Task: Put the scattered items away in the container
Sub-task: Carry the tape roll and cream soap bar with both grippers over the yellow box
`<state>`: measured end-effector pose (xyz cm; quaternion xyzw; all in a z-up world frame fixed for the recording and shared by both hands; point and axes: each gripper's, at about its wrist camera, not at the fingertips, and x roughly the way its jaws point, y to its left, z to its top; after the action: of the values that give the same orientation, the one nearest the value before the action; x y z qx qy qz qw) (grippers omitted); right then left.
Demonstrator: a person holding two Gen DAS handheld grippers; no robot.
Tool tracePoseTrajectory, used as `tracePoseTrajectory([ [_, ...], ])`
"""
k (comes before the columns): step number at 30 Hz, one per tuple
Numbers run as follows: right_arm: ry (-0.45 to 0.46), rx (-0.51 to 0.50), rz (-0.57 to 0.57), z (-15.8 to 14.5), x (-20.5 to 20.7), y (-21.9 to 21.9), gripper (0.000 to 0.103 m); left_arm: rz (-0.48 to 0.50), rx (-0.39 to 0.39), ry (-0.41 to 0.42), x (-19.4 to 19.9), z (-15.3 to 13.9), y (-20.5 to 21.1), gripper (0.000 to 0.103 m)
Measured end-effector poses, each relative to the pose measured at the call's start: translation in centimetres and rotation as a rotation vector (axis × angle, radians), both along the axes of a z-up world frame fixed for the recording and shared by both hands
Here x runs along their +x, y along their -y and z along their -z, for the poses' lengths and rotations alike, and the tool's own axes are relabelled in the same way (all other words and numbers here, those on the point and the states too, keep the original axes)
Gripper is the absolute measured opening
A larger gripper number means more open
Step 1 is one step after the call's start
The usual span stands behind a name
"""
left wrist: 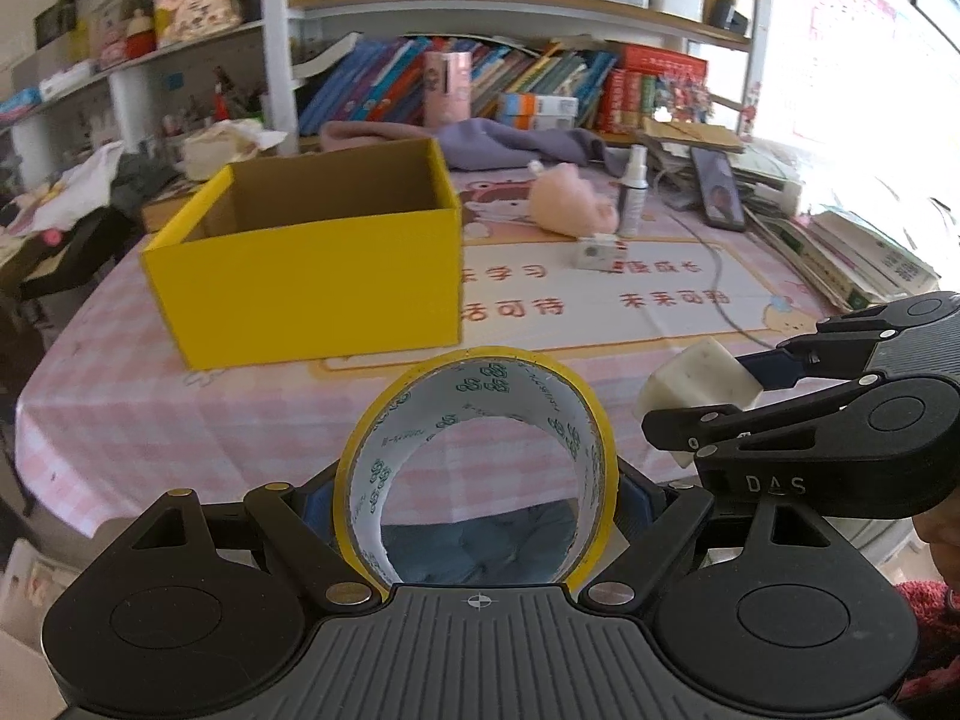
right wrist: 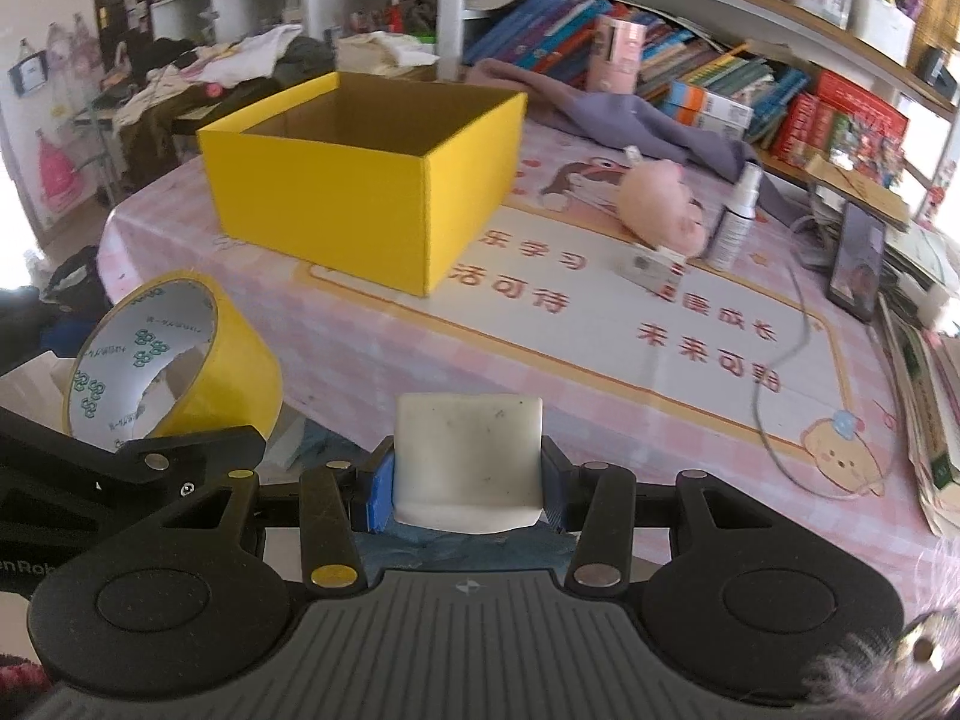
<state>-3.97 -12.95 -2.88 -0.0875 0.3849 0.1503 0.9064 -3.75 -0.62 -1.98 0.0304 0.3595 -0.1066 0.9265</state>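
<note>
We risk dropping a load short of the open yellow cardboard box (left wrist: 312, 258) at eleven o'clock: the wide yellow roll of tape (left wrist: 477, 474) could slip from our left gripper (left wrist: 477, 516), whose jaws pinch only its sides. Our right gripper (right wrist: 468, 480) clamps the white rectangular eraser block (right wrist: 468, 459) squarely between its blue pads.

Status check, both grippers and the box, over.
Left gripper shut on tape roll. Right gripper shut on white block. Yellow box open ahead, path clear.
</note>
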Motion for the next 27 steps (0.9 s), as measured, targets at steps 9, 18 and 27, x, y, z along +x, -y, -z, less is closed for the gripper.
tracePoseTrajectory([
  [9,0.001,0.001,-0.105,0.0,1.0,-3.6,0.044,-0.101,0.001,0.003,-0.6,-0.2,-3.3,0.086],
  [18,0.01,0.012,-0.242,-0.6,2.6,-7.7,0.043,-0.229,0.006,0.018,-0.7,-1.1,-7.0,0.086],
  [27,0.122,0.054,-0.227,-3.3,6.8,-7.8,0.043,-0.229,0.047,0.116,3.5,-4.0,-7.8,0.086],
])
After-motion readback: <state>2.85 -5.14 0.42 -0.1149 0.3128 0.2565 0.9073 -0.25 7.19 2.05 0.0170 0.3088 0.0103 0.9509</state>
